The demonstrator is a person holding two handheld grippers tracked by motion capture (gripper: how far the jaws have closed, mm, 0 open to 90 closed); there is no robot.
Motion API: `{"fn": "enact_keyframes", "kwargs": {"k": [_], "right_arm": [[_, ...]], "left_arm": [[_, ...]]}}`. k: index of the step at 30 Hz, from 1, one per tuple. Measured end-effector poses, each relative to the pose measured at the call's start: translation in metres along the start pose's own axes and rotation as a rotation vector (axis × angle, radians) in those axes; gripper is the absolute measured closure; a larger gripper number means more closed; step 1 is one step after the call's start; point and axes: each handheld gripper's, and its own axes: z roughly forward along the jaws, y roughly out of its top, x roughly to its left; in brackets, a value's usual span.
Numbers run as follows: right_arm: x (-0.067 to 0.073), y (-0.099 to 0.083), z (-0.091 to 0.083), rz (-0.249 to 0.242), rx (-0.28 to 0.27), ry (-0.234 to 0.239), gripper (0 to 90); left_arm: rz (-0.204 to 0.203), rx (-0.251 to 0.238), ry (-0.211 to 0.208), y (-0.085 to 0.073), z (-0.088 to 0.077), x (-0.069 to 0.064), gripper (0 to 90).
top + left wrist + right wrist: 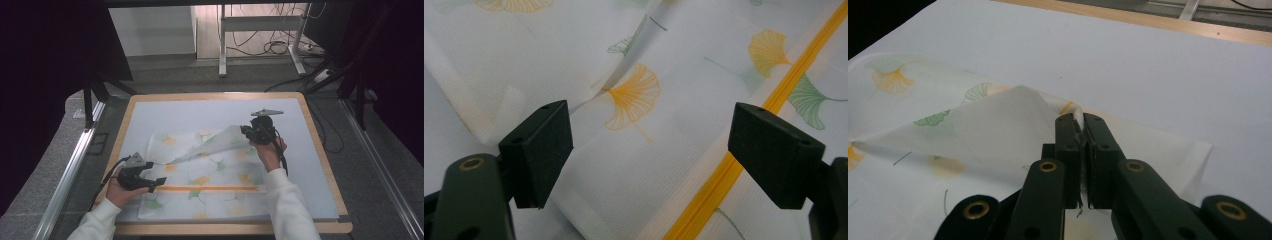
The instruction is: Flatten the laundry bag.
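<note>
Left gripper (161,181) sits low at the near-left edge of the mesh bag (210,192), jaws spread over the fabric by the orange zipper (207,188), pinching nothing. Farther in, right gripper (245,131) is pinched on the bag's far-right corner, lifted and folded inward. Bare white mat (200,112) beyond, desk (215,95) rim behind.

The white mesh bag with yellow and green leaf prints (210,175) hides part of itself: its lifted flap covers the cloth under it. In the right gripper view, the pinched bit of bag is hidden between the closed black jaws of the right hand-held gripper (1082,120). In the left gripper view, the bag's orange zipper (734,165) is cut off at the top and bottom edges (its ends stay unseen). The bag's near edge hides the bench (320,150) below.
</note>
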Motion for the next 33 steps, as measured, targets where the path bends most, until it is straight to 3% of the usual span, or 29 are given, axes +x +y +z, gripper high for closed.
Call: {"fn": "enact_keyframes", "kwargs": {"k": [12,33], "right_arm": [[-0.010,0.011,0.016,0.021,0.009,-0.028,85.3],[-0.036,0.022,0.045,0.105,0.029,-0.078,85.3]], "left_arm": [[-0.002,0.000,-0.005,0.000,0.000,0.001,17.8],[-0.004,-0.010,-0.011,0.000,-0.001,0.001,17.8]]}}
